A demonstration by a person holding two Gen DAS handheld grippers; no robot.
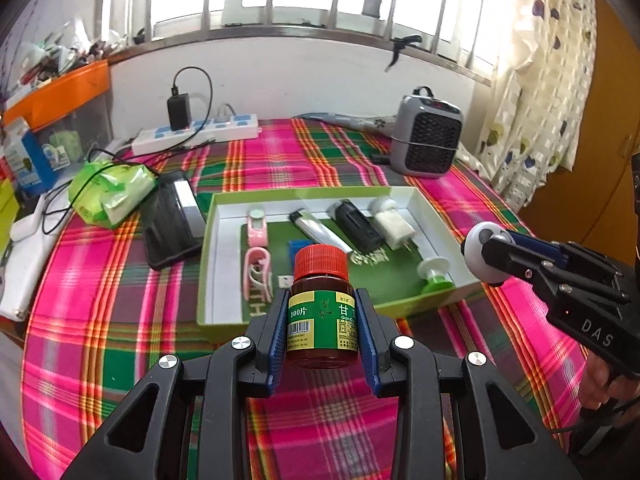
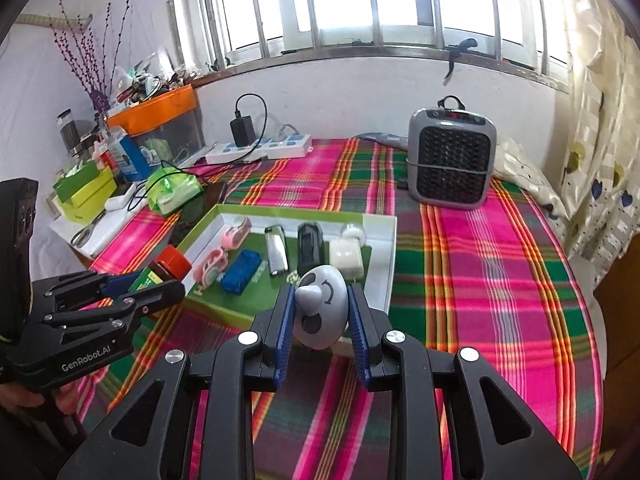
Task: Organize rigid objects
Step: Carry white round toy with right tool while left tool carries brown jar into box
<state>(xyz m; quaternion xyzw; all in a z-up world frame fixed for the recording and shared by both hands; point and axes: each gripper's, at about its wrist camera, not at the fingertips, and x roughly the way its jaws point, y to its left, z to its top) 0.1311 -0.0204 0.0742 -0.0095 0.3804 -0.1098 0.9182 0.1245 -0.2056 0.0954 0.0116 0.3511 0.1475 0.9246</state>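
Observation:
My left gripper [image 1: 322, 316] is shut on a brown medicine bottle [image 1: 322, 312] with a red cap and green label, held upright above the plaid cloth just in front of the green-edged tray [image 1: 216, 240]. My right gripper [image 2: 320, 320] is shut on a grey-and-white egg-shaped toy [image 2: 320, 312] near the tray's front right corner. From the left wrist view that toy [image 1: 482, 248] shows at the right, over the tray's right edge. The bottle [image 2: 168, 270] and left gripper [image 2: 132, 292] appear at the left of the right wrist view. The tray [image 2: 384, 264] holds several small items.
Inside the tray lie a pink clip [image 1: 256, 268], a blue block [image 2: 240, 272], a lighter [image 1: 316, 232], a black box [image 1: 358, 226] and a white charger [image 1: 394, 226]. A grey heater [image 2: 452, 160] stands behind, a power strip [image 1: 196, 134] and green packet [image 1: 112, 192] at left.

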